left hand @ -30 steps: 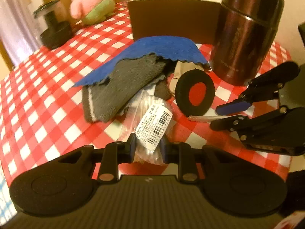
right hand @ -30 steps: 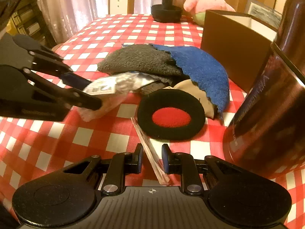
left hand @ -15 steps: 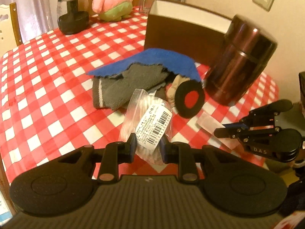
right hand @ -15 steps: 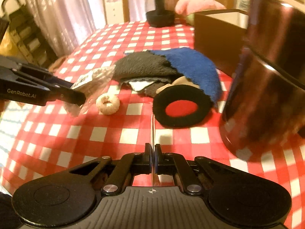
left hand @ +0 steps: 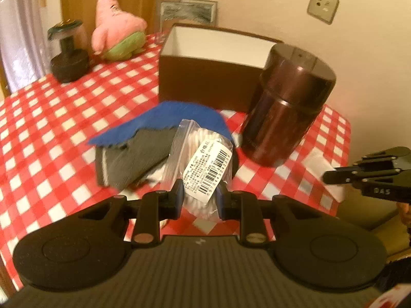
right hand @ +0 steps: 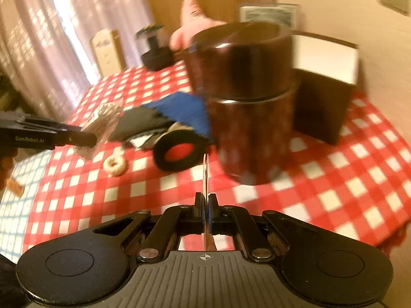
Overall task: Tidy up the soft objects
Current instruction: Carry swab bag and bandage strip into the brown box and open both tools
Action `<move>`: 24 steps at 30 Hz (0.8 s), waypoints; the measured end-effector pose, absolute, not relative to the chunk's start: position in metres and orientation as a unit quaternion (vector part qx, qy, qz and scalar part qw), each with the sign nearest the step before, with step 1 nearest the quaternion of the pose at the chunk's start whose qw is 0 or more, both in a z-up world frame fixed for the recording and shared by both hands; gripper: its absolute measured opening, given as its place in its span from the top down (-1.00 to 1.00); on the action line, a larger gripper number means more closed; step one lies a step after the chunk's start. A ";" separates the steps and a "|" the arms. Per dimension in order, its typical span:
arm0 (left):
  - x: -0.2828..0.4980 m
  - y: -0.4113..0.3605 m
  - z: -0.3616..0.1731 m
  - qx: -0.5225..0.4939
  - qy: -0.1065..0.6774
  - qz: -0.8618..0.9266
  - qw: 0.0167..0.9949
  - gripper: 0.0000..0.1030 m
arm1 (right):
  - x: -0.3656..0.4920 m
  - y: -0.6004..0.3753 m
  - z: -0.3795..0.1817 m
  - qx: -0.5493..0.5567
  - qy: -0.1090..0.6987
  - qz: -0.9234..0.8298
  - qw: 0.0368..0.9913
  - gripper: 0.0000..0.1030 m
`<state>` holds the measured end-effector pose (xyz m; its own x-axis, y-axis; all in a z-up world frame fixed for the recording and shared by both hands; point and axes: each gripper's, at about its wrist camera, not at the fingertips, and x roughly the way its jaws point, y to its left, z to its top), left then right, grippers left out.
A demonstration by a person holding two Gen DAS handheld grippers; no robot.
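Observation:
My left gripper (left hand: pixel 199 195) is shut on a clear plastic bag (left hand: pixel 205 159) of cream rings with a barcode label, held up above the table. Behind it lies a pile: a blue cloth (left hand: pixel 159 123), a grey cloth (left hand: pixel 136 159) and a black round pad with a red centre (right hand: pixel 179 152). One loose cream ring (right hand: pixel 115 165) lies on the checked tablecloth (right hand: pixel 334 179). My right gripper (right hand: pixel 205 210) is shut on a thin flat clear sleeve (right hand: pixel 205 174), seen edge-on here. The left wrist view shows that gripper at the right edge (left hand: pixel 331 177).
A tall dark brown canister (left hand: pixel 287 113) stands right of the pile, close in front of my right gripper. An open brown box (left hand: pixel 205 77) with a white inside sits behind it. A pink plush (left hand: pixel 115 38) and a black grinder (left hand: pixel 68 59) stand at the far edge.
My right gripper shut on the flat clear sleeve and carried it up and off to the right. My left gripper rose with the bag. A cream ring now lies loose on the cloth.

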<state>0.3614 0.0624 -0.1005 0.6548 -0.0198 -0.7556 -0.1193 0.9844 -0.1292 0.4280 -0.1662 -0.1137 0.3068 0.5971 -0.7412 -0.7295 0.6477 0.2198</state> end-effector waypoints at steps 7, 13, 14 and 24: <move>0.388 0.051 -0.085 -0.071 0.393 0.006 0.917 0.55 | 0.442 -0.214 -0.085 -0.053 0.400 0.366 0.839 0.95; 0.416 0.047 -0.067 -0.063 0.368 -0.004 0.928 0.55 | 0.464 -0.241 -0.058 -0.034 0.365 0.336 0.868 0.95; 0.421 0.047 -0.064 -0.061 0.363 -0.004 0.930 0.55 | 0.471 -0.244 -0.054 -0.029 0.359 0.333 0.872 0.95; 0.479 0.052 -0.032 -0.052 0.314 -0.001 0.948 0.55 | 0.535 -0.236 -0.018 -0.008 0.296 0.344 0.891 0.95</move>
